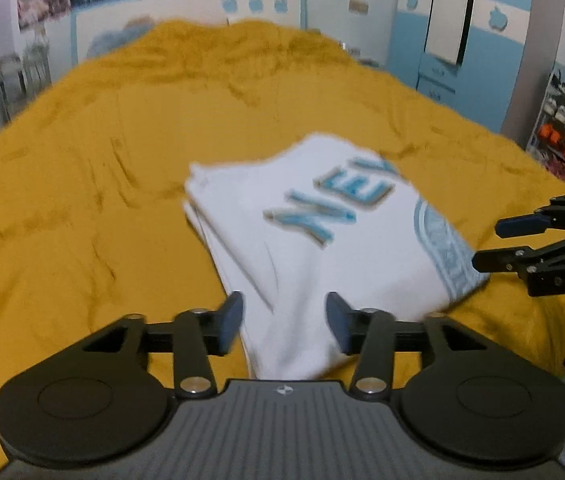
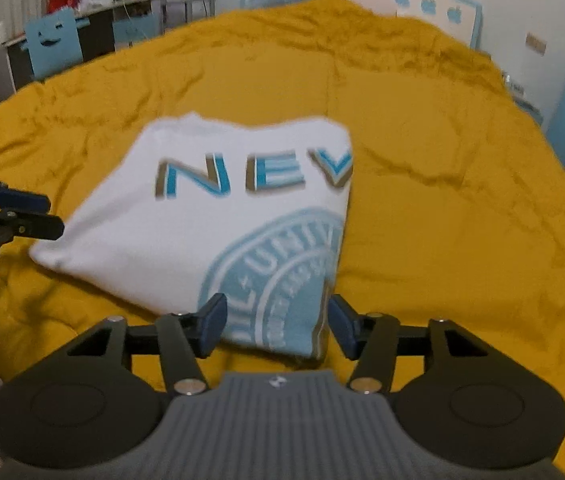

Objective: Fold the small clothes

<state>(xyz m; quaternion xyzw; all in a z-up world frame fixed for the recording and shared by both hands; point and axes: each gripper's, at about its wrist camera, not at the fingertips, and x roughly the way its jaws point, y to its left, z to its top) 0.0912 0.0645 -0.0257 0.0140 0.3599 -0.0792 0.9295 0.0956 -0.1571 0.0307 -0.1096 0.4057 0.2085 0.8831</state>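
The left gripper (image 1: 282,326) hangs with its jaws spread wide and nothing between them, over the near left corner of the folded white T-shirt (image 1: 314,240). That shirt, printed with blue "NEV" lettering and a round seal, lies in the middle of the mustard-yellow bedspread (image 1: 102,160). The right gripper (image 2: 274,326) is equally wide apart and empty, above the shirt's near right corner. Both views are blurred.

White cloth shirt (image 2: 210,216) with smooth matt weave and printed blue letters, mustard blanket (image 1: 82,184) of soft creased cloth, left gripper (image 1: 284,326) in matt black plastic with shiny metal screws, blue rubbery pads (image 2: 212,326)
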